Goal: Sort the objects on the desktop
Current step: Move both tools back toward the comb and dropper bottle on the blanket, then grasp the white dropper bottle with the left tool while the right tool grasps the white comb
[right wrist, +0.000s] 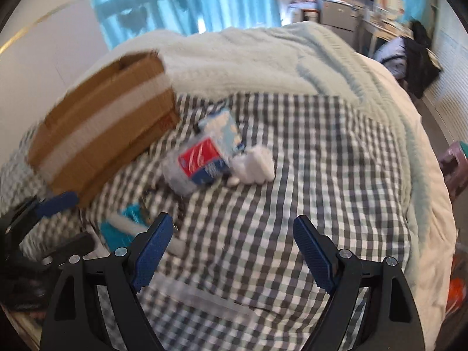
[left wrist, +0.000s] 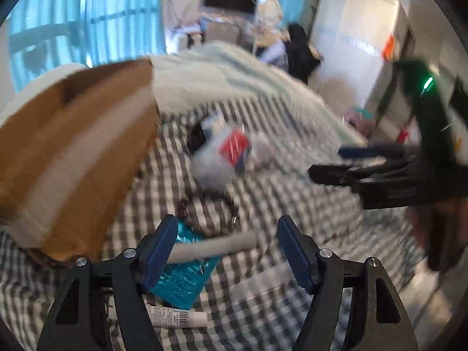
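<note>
Two tongs are spreading wide with nothing between their pads; we are seeing the left gripper (left wrist: 226, 251) hovering over a grey tube (left wrist: 216, 247) and a teal packet (left wrist: 184, 278); ahead of the right gripper (right wrist: 232, 251) a red-and-blue pack (right wrist: 201, 162) is lying on the checked cloth (right wrist: 307, 175); a cardboard box (right wrist: 102, 131) is standing to the left.

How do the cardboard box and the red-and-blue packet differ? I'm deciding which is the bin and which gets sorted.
The cardboard box is plain brown with a pale tape band; the red-and-blue packet has a bright printed label. The box is far bulkier than the packet. The box stands alone at the cloth's left edge, while the packet lies in a cluster with white items. Both rest on the checked cloth, and neither is held by a gripper.
</note>
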Tool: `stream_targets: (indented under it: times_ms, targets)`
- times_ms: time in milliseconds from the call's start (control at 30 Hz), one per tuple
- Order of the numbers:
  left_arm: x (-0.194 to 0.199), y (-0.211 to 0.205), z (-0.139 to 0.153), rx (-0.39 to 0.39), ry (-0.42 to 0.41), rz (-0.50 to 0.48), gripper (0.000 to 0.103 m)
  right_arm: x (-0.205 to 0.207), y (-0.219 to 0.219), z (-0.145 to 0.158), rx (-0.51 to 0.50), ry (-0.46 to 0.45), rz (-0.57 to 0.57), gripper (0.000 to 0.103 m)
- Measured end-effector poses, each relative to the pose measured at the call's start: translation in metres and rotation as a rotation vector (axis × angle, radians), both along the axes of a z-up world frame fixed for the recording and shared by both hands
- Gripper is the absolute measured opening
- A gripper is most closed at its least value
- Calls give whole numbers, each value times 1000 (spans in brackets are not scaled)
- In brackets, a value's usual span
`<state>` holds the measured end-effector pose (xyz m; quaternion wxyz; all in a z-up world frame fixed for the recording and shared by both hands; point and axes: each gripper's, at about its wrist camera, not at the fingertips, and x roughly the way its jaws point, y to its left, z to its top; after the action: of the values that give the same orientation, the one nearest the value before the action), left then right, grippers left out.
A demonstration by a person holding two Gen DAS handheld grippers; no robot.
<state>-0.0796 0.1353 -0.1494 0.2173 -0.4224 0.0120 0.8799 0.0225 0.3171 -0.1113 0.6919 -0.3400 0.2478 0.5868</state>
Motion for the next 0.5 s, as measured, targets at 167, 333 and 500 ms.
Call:
stream_targets:
  times_ms: [167, 333, 500]
  targets:
    - [-17, 11, -48, -72, -72, -44, 73, -6, -6, -40, -161, -28, 144, 67]
    - [-26, 17, -57, -117, -42, -84, 73, -8, -6, -69, -269, 43, 220, 60]
    - [-19, 20, -63, -189, -10, -205, 73, -24, -1, -85, -371, 77, 317, 60]
